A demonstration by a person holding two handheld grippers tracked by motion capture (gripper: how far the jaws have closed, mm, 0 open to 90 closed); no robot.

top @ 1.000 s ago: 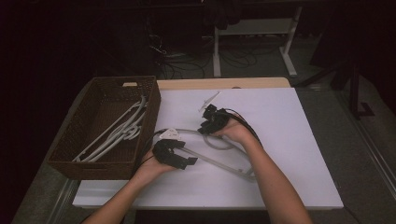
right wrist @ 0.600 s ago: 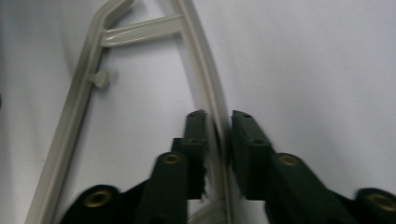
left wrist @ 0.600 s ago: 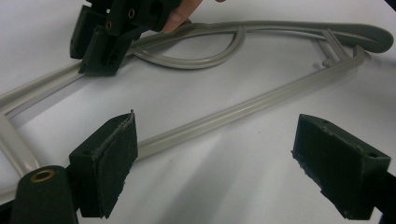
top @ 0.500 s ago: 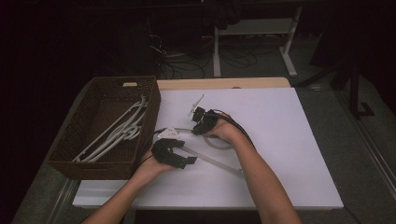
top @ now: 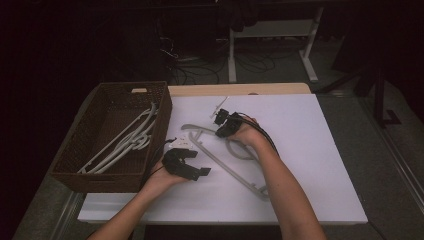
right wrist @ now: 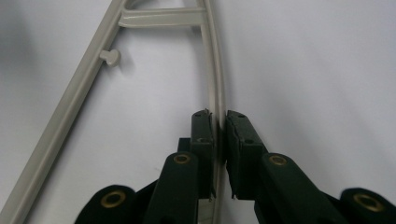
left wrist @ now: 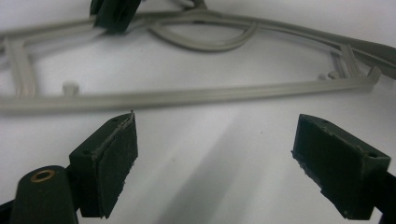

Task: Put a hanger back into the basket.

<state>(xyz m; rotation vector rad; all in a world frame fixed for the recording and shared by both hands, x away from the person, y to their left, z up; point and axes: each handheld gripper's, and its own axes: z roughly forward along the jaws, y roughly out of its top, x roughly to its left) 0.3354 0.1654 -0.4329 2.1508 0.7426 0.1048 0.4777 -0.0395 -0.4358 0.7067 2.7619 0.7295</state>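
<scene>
Clamping the hanger's [top: 227, 165] curved upper arm, the right gripper [right wrist: 218, 128] has just been closing its jaws, and the pads now pinch the bar. That hanger lies flat on the table [top: 310, 150], not yet lifted. At nine o'clock, the basket [top: 70, 172] already holds others. The left gripper [top: 186, 165] waits beside it, jaws wide, empty.

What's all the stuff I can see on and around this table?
Hanger on the board: one, pale grey, flat at the middle, upper arm clamped by the right gripper.
Hangers in the basket: several, pale grey, exact count unclear.
Basket: one, dark brown wicker, left of the board.
Board: one, white, on the table.
Left gripper: black, jaws open above the board near the hanger's bottom bar.
Right gripper: black, jaws have just been closing onto the hanger arm.
</scene>
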